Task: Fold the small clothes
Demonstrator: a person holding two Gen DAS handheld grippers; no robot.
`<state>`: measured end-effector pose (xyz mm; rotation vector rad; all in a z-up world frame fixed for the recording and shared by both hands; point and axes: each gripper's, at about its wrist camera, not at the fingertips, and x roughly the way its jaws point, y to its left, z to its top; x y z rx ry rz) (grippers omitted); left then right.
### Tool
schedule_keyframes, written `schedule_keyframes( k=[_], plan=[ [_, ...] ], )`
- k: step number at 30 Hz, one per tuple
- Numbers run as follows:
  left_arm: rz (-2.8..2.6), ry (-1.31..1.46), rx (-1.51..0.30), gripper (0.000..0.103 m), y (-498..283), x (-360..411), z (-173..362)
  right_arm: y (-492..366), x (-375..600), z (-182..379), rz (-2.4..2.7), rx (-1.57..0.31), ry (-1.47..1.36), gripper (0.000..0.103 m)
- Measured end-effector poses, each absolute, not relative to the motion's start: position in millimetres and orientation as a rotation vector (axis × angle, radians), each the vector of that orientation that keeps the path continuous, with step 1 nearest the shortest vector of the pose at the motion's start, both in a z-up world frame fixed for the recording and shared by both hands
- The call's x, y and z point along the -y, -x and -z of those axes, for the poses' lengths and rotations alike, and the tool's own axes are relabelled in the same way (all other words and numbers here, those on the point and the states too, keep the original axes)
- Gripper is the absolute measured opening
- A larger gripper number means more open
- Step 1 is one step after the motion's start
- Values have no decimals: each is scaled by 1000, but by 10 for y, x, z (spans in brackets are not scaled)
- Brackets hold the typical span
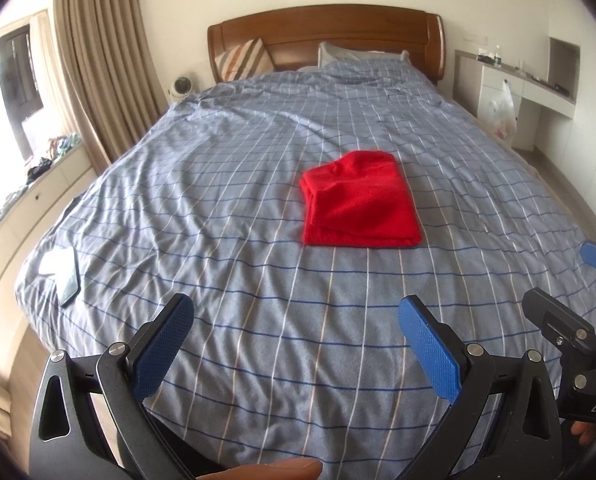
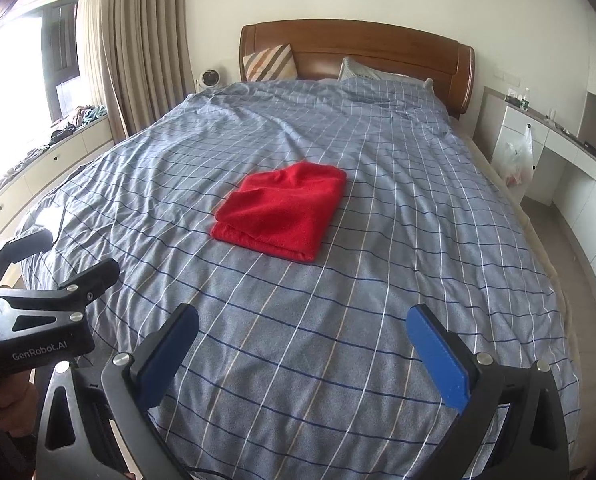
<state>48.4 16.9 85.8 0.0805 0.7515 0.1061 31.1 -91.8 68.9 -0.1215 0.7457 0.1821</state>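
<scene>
Both grippers, left [image 1: 296,334] and right [image 2: 301,344], wide open, empty, above bedspread [image 1: 258,340]; red cloth [image 1: 359,200] folded mid-bed; phone [image 1: 69,284], probably, near left edge.

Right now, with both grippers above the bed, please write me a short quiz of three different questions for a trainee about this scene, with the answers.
1. True or false: the red cloth lies folded on the checked bedcover.
2. Multiple choice: the left gripper is (A) shut on the cloth, (B) open and holding nothing, (C) out of view.
3. Fill in: the right gripper has its jaws ____.

Key:
1. True; it is a neat rectangle with stacked layers showing at its edge.
2. B; only bedcover shows between the fingers.
3. Open; they stand wide apart, short of the cloth.
</scene>
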Motion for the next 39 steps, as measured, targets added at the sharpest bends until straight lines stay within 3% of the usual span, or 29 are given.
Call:
schedule_keyframes(
  k=[39],
  plan=[
    [-112,-65,-714,103,-396,-173,-958,-213,839,-841,-143,-734,133,102]
  ],
)
